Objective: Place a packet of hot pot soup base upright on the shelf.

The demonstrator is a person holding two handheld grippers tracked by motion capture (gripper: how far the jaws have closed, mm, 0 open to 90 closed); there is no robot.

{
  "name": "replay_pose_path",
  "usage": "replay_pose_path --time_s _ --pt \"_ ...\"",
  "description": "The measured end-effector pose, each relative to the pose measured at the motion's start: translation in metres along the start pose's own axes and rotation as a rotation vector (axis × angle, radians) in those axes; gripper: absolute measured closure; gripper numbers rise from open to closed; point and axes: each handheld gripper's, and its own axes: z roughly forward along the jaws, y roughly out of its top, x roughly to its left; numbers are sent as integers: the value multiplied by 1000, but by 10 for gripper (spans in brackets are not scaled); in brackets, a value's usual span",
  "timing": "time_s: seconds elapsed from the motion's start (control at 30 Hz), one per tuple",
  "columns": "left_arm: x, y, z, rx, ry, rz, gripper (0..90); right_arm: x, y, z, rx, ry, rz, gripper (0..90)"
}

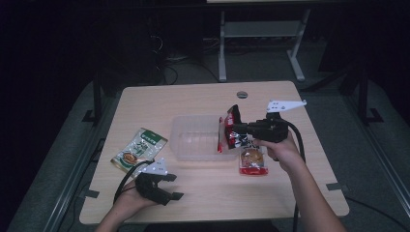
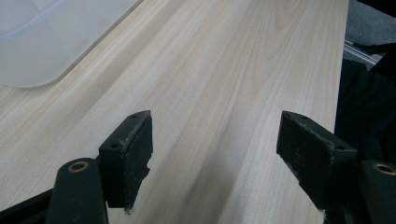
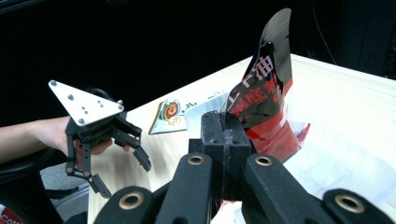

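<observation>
Right gripper (image 3: 225, 140) jaws clamping red-black packet (image 3: 261, 98), lower edge hidden

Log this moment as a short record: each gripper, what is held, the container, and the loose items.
right gripper: shut on red-and-black foil snack packet, held at the tub's right edge
left gripper: open, holding nothing, near the table's front-left
container: clear plastic tub, mid-table
loose items: green-and-white packet left of tub; wrapped bun packet right of tub

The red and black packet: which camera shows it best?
The right gripper view: the red and black packet stands close and large, pinched in the right gripper. The high view shows it small beside the clear tub.
</observation>
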Motion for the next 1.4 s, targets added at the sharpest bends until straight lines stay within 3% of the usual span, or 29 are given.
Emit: replay_pose_path --time_s 0.23,0.5,0.73,1.23,1.4 --pt "2 -1 -1 7 8 1 267 -9 -7 -3 11 -34 25 900" --pt "1 -2 1 5 3 -10 267 -13 -13 5 43 -70 27 900" --pt "-1 -2 3 7 0 -9 268 -19 -23 10 52 -82 65 900" --pt "-2 -1 7 14 -7 -13 268 -22 -23 31 80 -119 51 900" --pt "-2 -2 6 19 -9 -7 268 -27 -22 40 84 -163 48 900"
